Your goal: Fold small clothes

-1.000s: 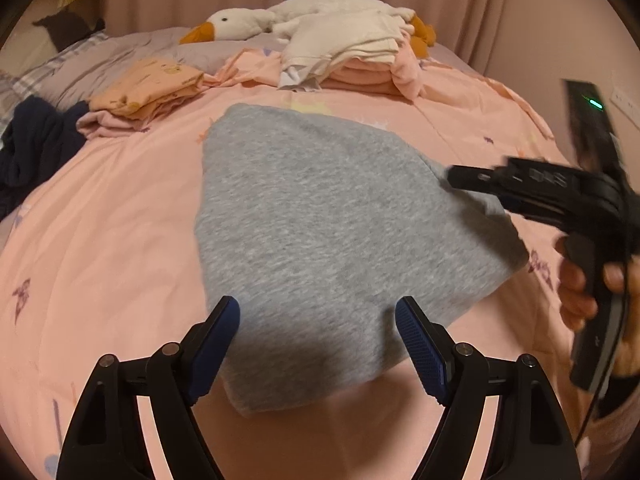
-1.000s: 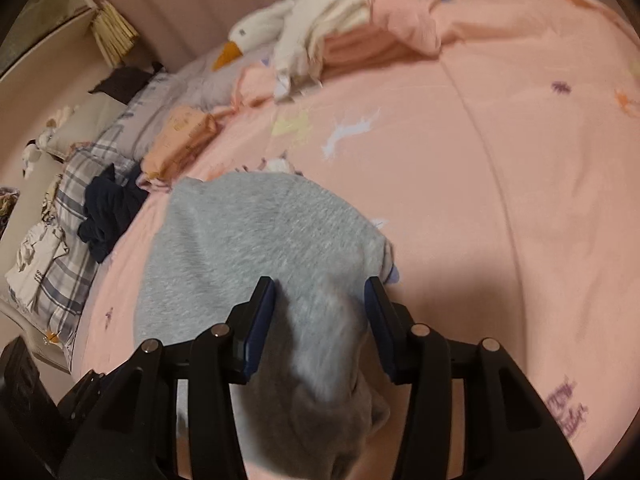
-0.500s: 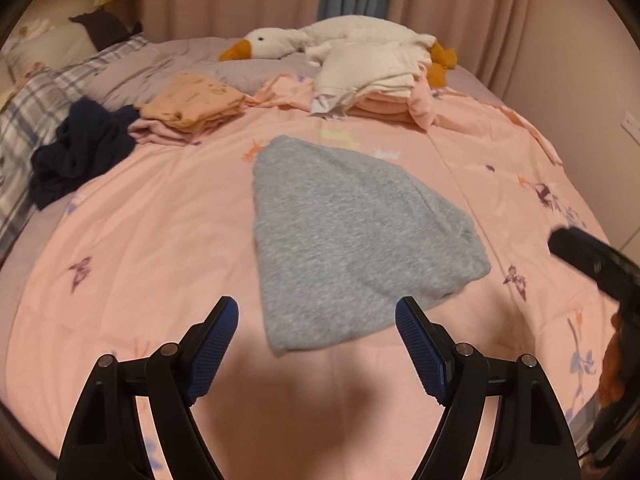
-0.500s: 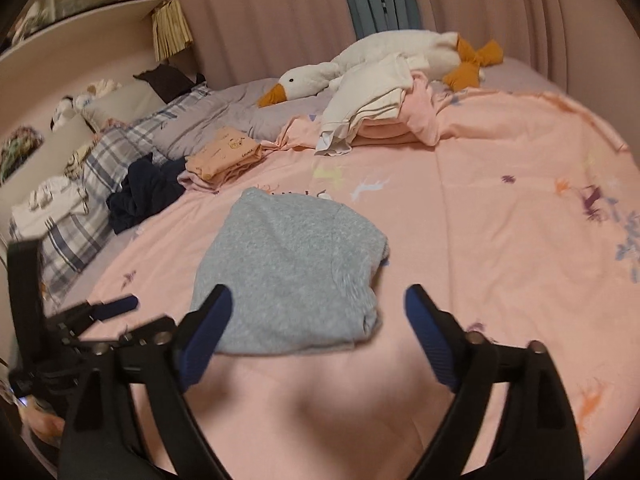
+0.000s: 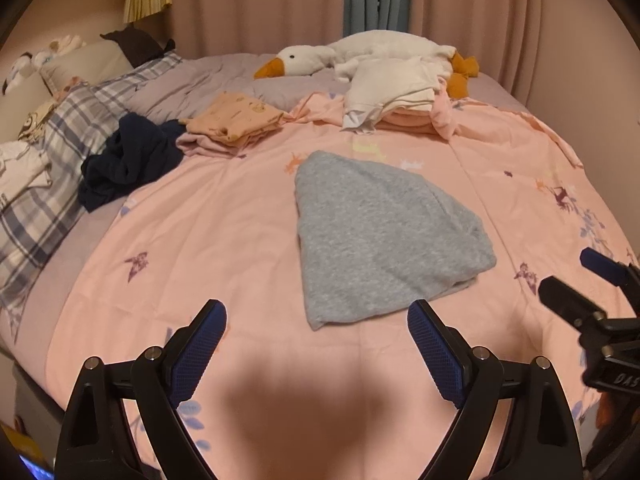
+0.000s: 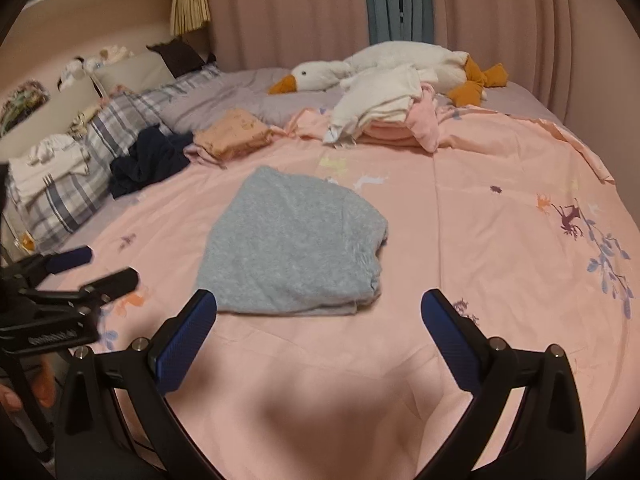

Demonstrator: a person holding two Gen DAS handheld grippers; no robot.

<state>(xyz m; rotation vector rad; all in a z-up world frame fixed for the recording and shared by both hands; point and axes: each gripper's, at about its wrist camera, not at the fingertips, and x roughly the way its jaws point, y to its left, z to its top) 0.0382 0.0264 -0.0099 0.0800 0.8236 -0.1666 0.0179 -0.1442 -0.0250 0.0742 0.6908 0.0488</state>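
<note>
A grey garment (image 5: 380, 236) lies folded flat on the pink bed sheet (image 5: 208, 240); it also shows in the right wrist view (image 6: 292, 248). My left gripper (image 5: 316, 352) is open and empty, held back from the garment's near edge. My right gripper (image 6: 320, 328) is open and empty, also short of the garment's near edge. The right gripper shows at the right edge of the left wrist view (image 5: 592, 292), and the left gripper at the left edge of the right wrist view (image 6: 76, 276).
A folded orange garment (image 5: 236, 120), a dark navy heap (image 5: 128, 156) and a stack of white and pink clothes (image 5: 400, 96) lie at the far side. A plush goose (image 5: 360, 56) lies behind them. Plaid pillows (image 5: 44, 168) are at the left.
My right gripper let go of the grey garment and opened. Both grippers pulled back toward the bed's near edge, so the garment now lies farther away.
</note>
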